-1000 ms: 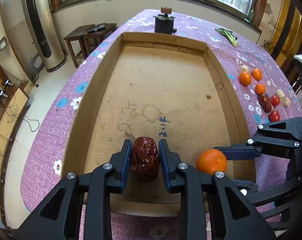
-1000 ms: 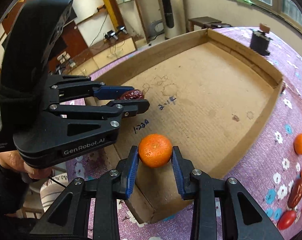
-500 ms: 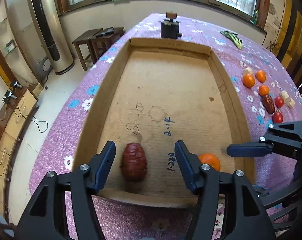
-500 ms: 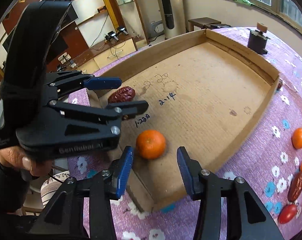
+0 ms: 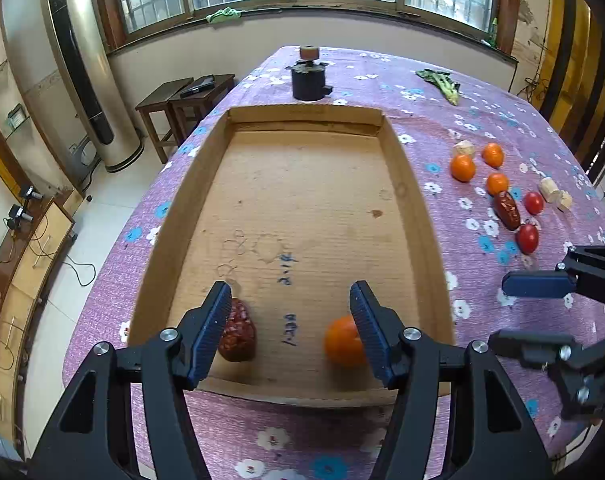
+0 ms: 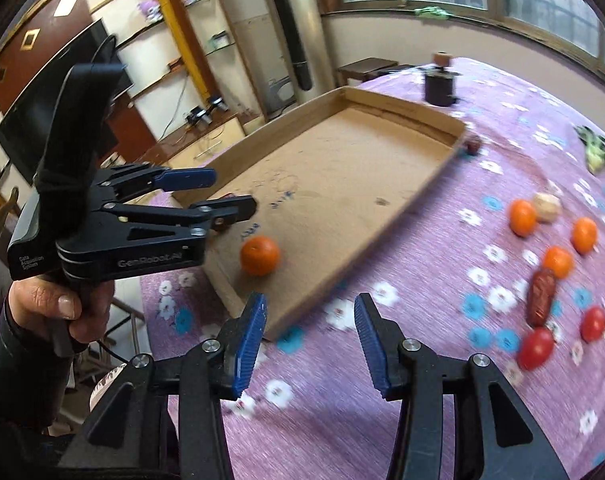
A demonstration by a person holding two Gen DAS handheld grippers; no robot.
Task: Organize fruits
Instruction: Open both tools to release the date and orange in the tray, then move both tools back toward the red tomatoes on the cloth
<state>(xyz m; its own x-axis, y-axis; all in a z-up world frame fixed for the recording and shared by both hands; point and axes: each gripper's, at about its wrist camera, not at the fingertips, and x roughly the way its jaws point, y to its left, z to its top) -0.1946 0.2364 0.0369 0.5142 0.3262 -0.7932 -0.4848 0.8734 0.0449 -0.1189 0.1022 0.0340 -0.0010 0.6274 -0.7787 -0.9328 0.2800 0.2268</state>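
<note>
A shallow cardboard tray lies on the purple flowered tablecloth. Inside it, near the front wall, lie a red date on the left and an orange on the right. My left gripper is open and empty above the tray's front edge, between the two fruits; it also shows in the right wrist view. My right gripper is open and empty over the cloth, right of the tray; its fingers show in the left wrist view.
On the cloth right of the tray lie three oranges, a red date, two cherry tomatoes and pale chunks. A dark pot stands beyond the tray. A green vegetable lies at the far right.
Both grippers opened and released their fruit into the tray, the left the date, the right the orange. Both then pulled back and up; the right gripper swung right, off the tray.
</note>
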